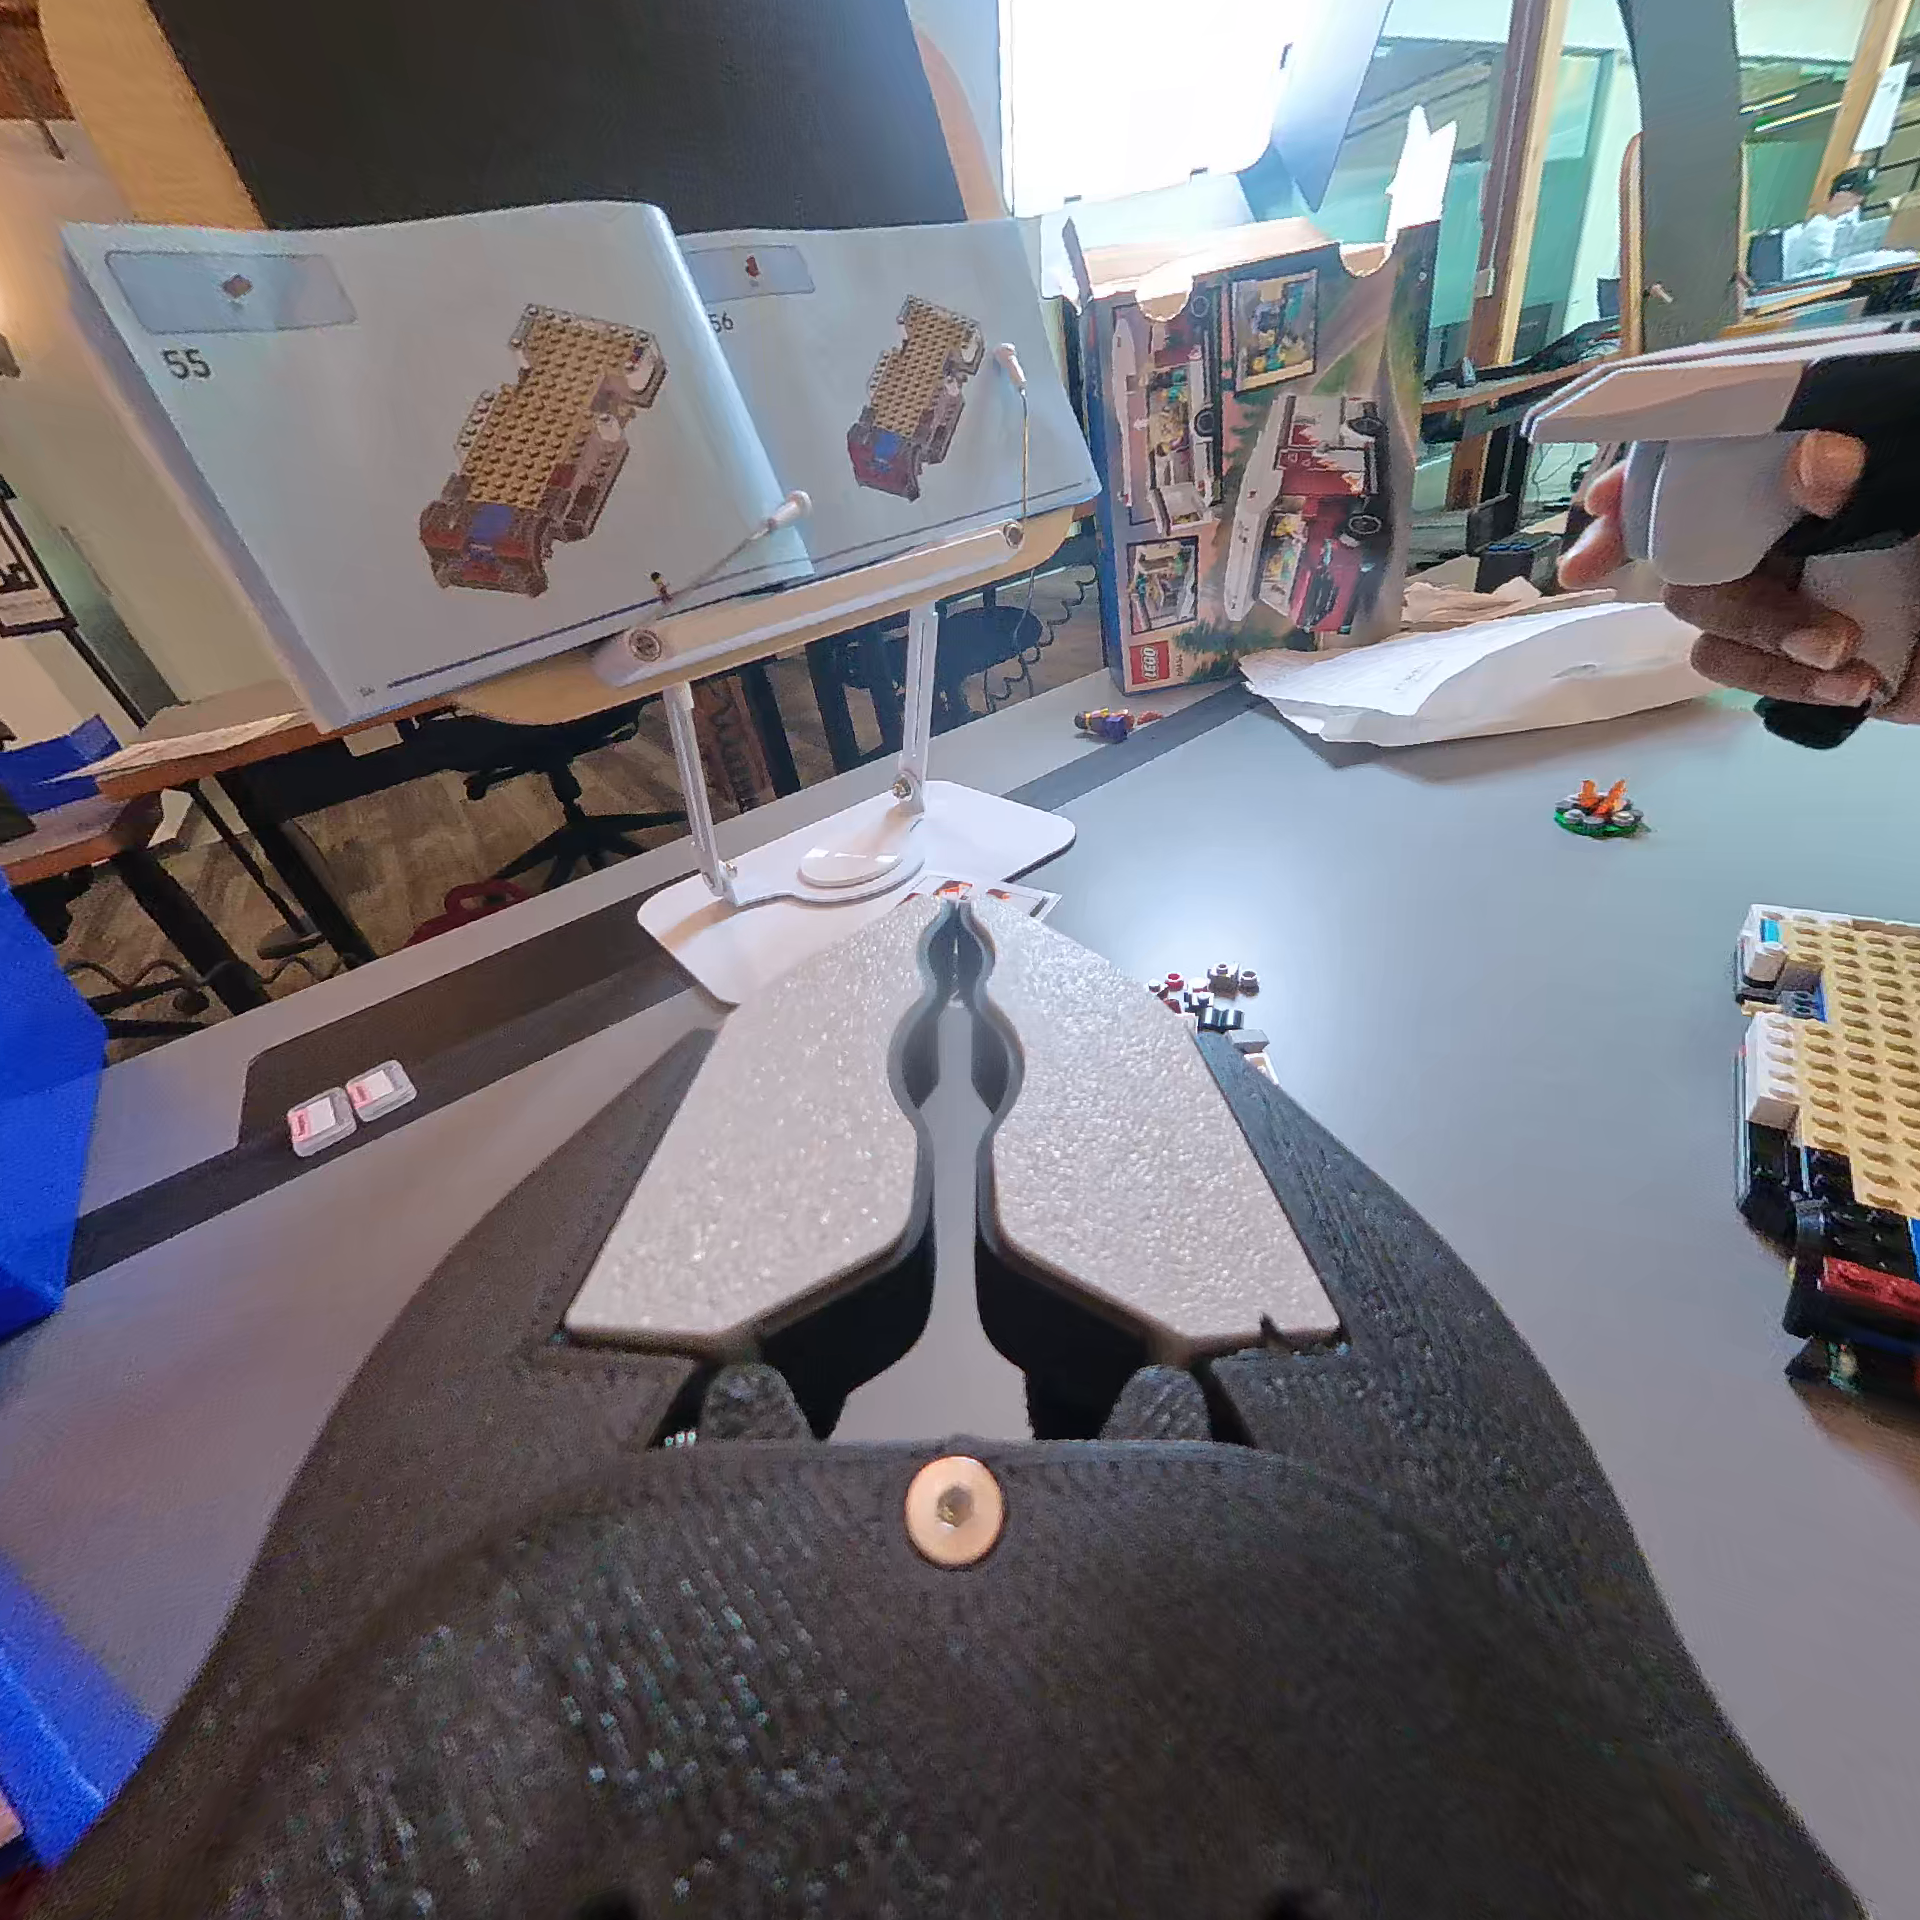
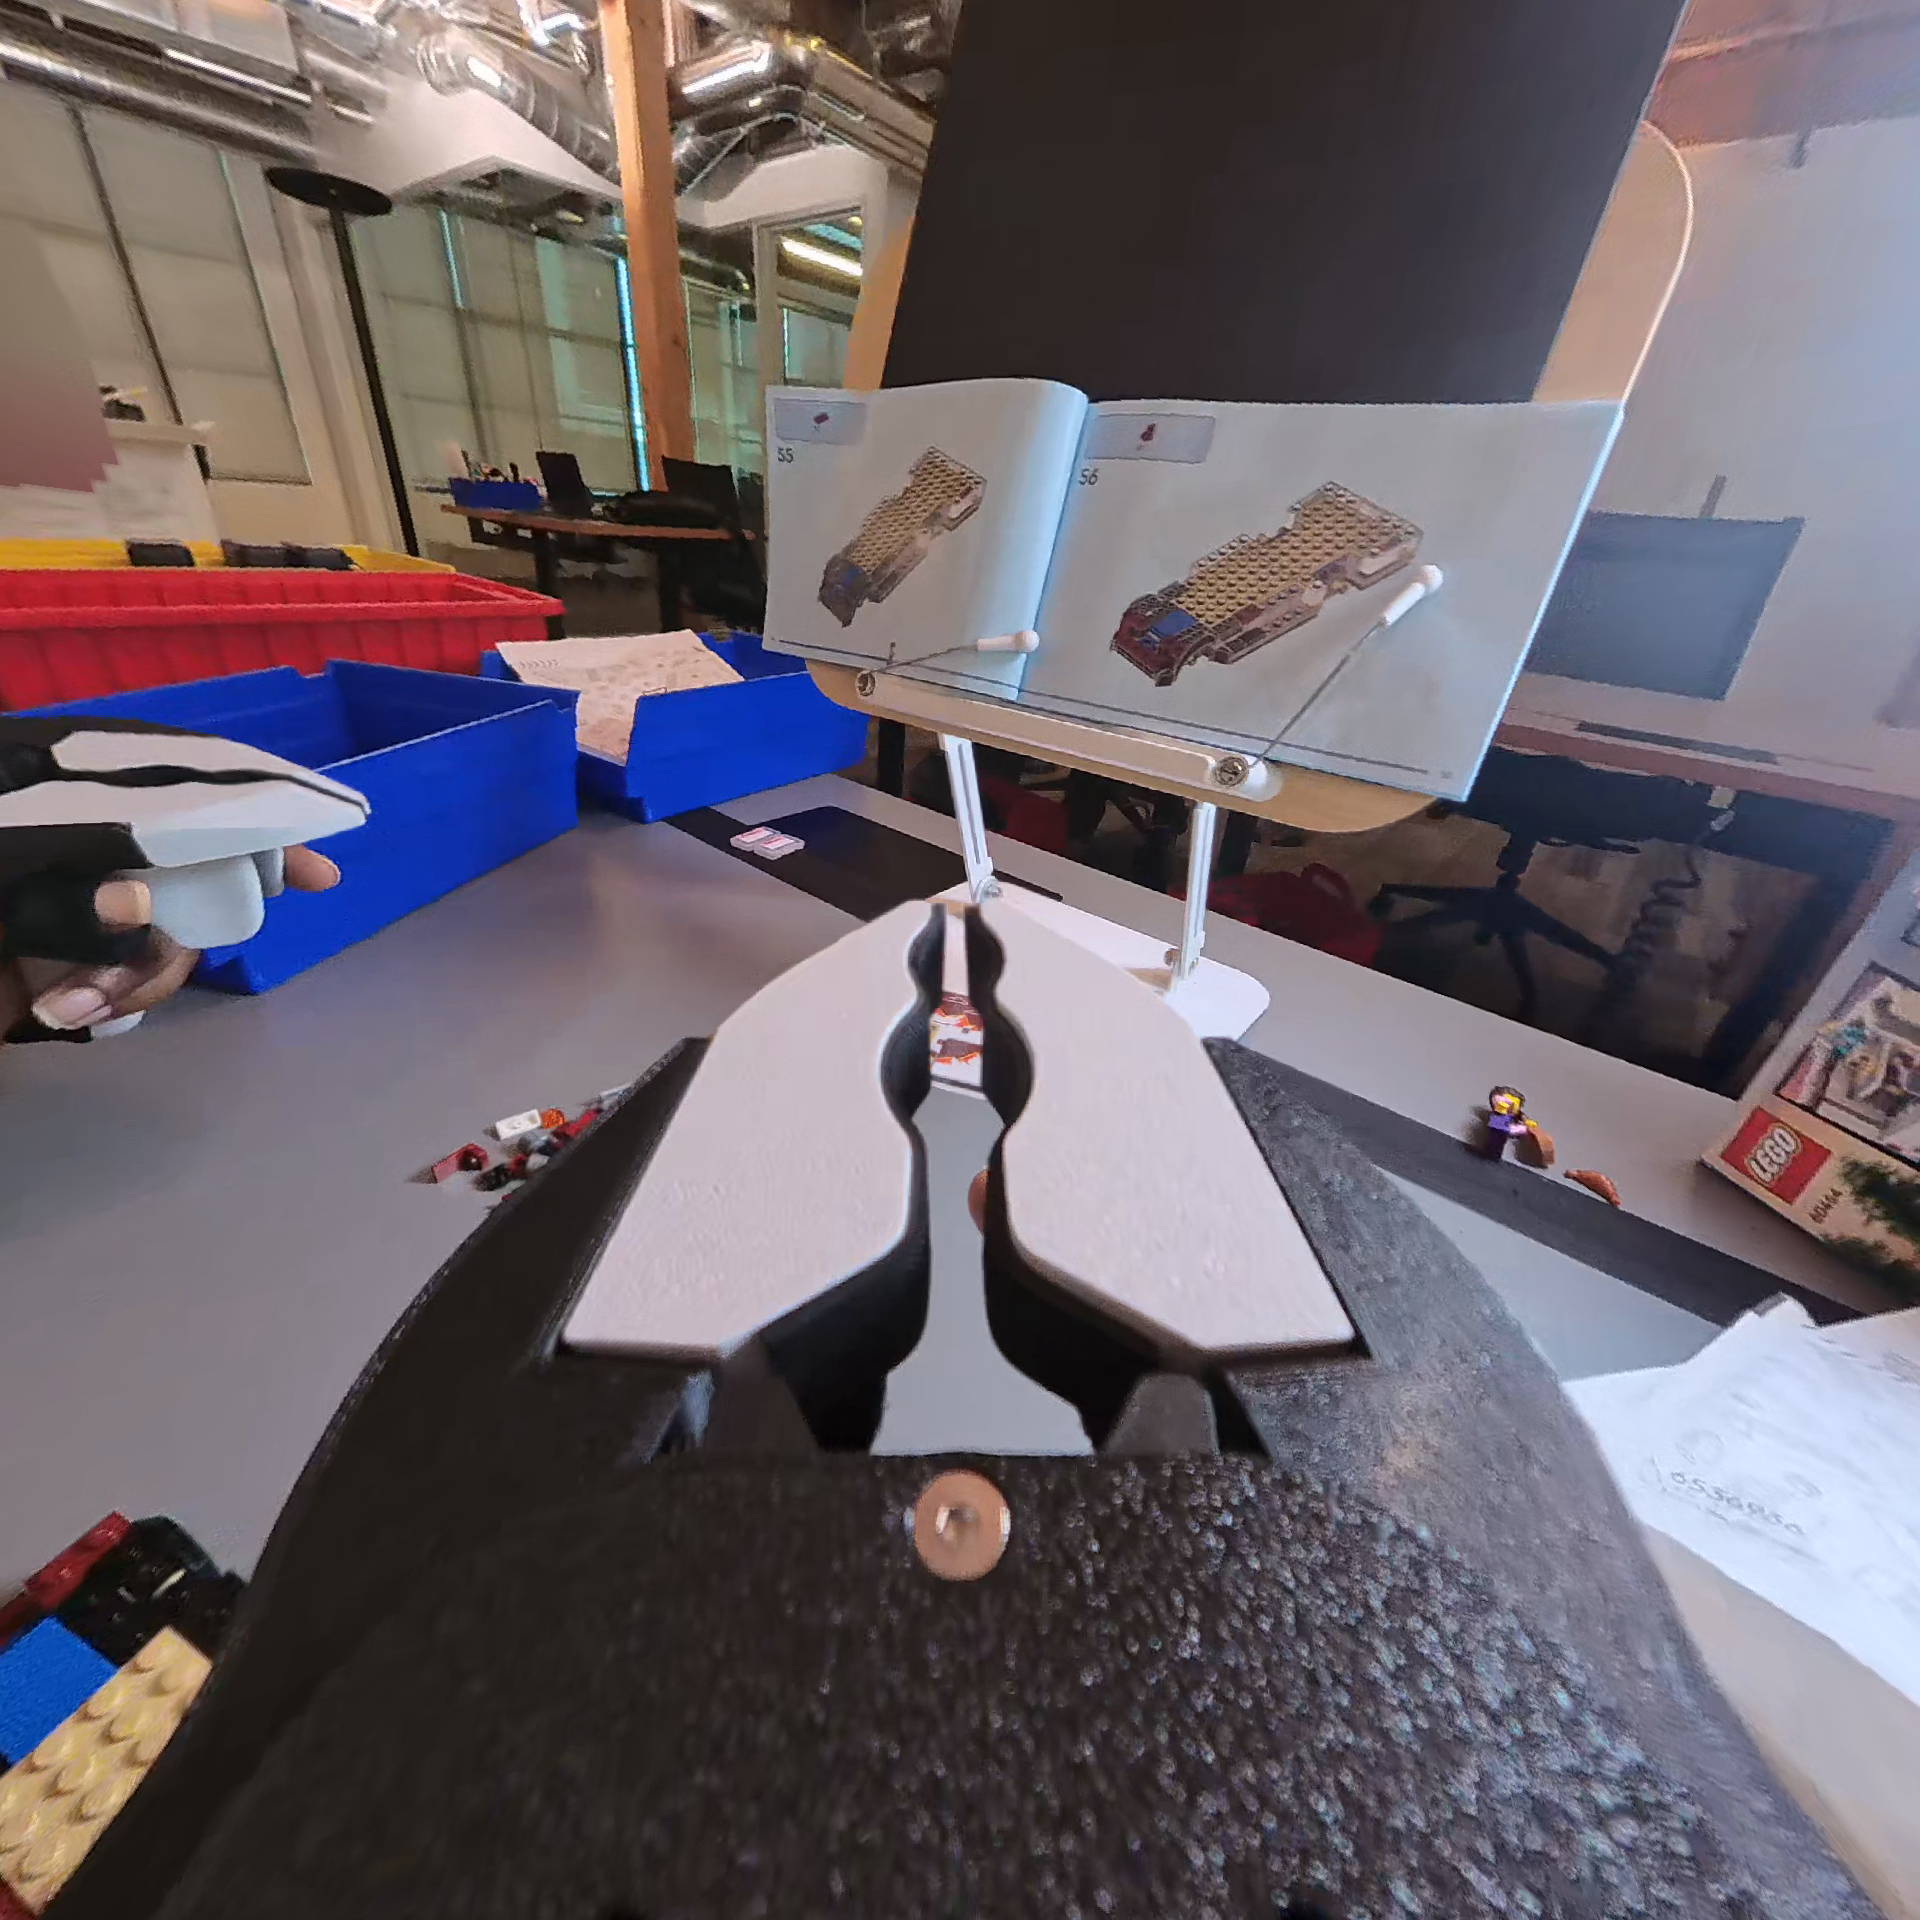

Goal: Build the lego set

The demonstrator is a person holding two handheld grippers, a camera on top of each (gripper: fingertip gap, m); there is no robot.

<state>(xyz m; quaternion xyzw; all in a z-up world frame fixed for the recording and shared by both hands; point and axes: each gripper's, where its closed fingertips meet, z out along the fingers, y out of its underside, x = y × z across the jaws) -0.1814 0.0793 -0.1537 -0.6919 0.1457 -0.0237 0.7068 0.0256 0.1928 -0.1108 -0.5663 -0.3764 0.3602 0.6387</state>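
Observation:
My left gripper [image 1: 956, 912] is shut with nothing between its fingertips. It hovers over the grey table [image 1: 1351, 935], in front of the white base [image 1: 966, 831] of a book stand. My right gripper [image 2: 954, 914] has its fingertips almost together and nothing between them; it is above a sticker sheet [image 2: 956, 1029]. Each gripper shows in the other's view, the right one [image 1: 1538, 421] and the left one [image 2: 353, 805], each held in a hand. An open instruction booklet [image 1: 520, 436] rests on the stand. Small loose bricks [image 1: 1216, 997] lie near the left gripper.
A partly built model with a tan studded plate [image 1: 1839, 1091] sits at the right. A toy set box [image 1: 1247, 468], a white paper bag [image 1: 1486, 675], a minifigure [image 2: 1507, 1122] and a small campfire build [image 1: 1600, 810] lie farther off. Blue bins [image 2: 447, 769] stand at the left. Across from one pair of fingers to the other is roughly 25 cm. From my right tips it is roughly 20 cm to the small campfire build [image 1: 1600, 810]; from my left, 35 cm.

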